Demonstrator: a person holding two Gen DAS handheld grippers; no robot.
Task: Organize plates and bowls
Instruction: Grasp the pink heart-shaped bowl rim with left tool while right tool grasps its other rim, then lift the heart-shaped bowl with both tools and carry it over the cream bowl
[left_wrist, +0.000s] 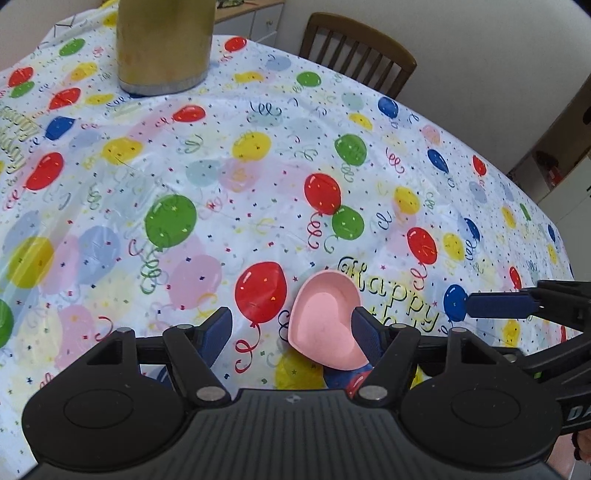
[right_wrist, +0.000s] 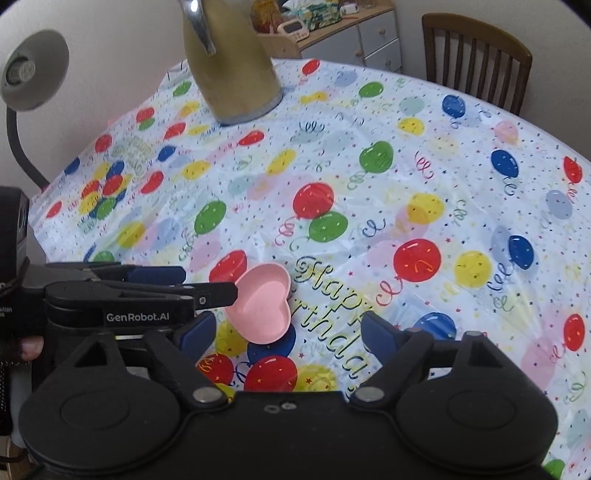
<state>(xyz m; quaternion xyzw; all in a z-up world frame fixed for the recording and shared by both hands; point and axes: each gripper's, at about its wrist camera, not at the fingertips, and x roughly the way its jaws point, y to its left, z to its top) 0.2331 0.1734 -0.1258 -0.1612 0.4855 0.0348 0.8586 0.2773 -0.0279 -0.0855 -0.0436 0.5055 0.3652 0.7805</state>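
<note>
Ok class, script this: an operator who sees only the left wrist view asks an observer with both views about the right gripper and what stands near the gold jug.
Operator: I see only one finger of the right gripper. Is it open?
Observer: Yes. In its own view the pads stand wide apart and grip nothing. The pink heart dish lies just ahead of them.
Operator: Is there anything near the gold jug that I miss?
Observer: A gooseneck lamp rises beyond the table's edge, left of the jug.
</note>
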